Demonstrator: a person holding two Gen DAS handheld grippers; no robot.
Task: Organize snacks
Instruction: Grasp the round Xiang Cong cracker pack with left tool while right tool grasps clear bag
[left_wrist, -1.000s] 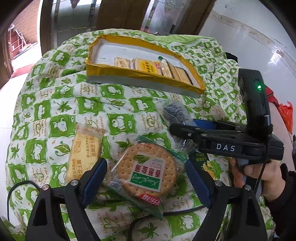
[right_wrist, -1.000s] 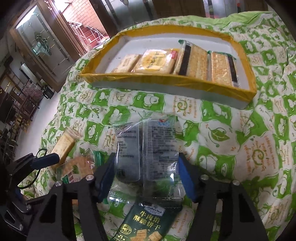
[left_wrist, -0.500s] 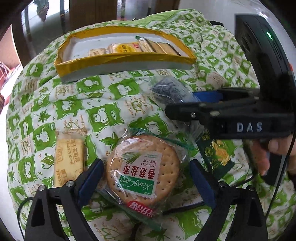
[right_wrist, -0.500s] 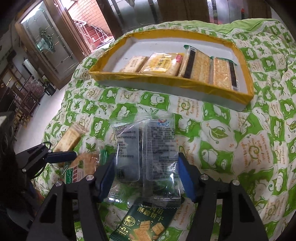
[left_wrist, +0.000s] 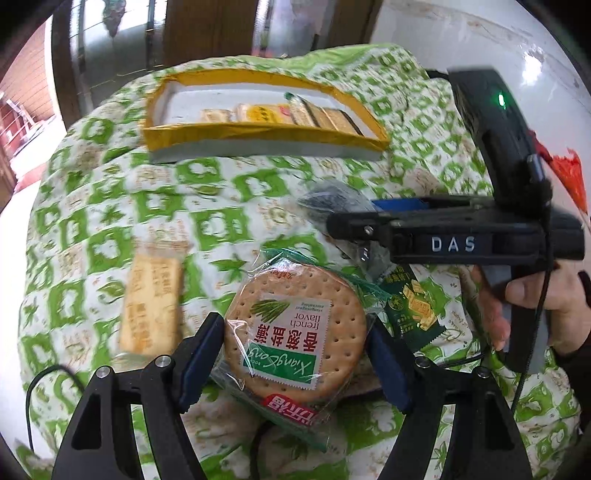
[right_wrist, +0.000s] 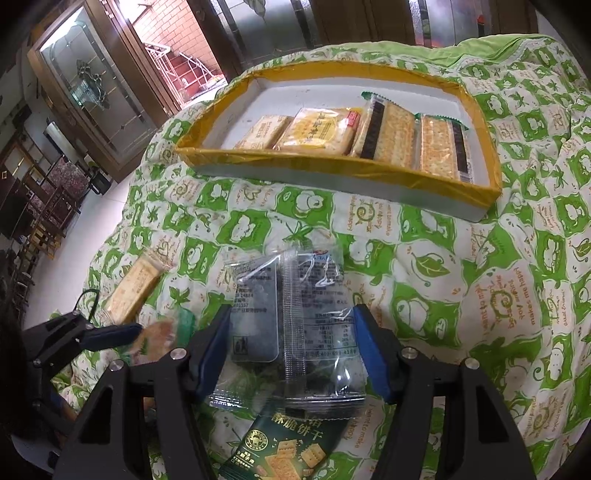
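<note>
A round biscuit pack (left_wrist: 295, 332) with a red and green label lies on the green patterned cloth between the fingers of my left gripper (left_wrist: 295, 343). Its jaws are closing, and the blue pads stand right at the pack's edges without visibly pressing. My right gripper (right_wrist: 291, 332) is shut on a clear dark snack packet (right_wrist: 288, 317), which also shows in the left wrist view as the dark packet (left_wrist: 325, 199) sticking out ahead of that gripper. The yellow-rimmed tray (right_wrist: 332, 173) at the far side holds several cracker packs in a row.
A long cracker pack (left_wrist: 151, 302) lies left of the round biscuit. A dark green cracker pack (right_wrist: 284, 450) lies under the right gripper. A hand (left_wrist: 517, 295) holds the right gripper's handle. A black cable (left_wrist: 37, 380) runs at the near left. Doors and floor lie beyond the cloth.
The left gripper's jaws have narrowed around the round biscuit pack and its view has shifted and rolled a little. The right gripper still grips the dark packet in the same place.
</note>
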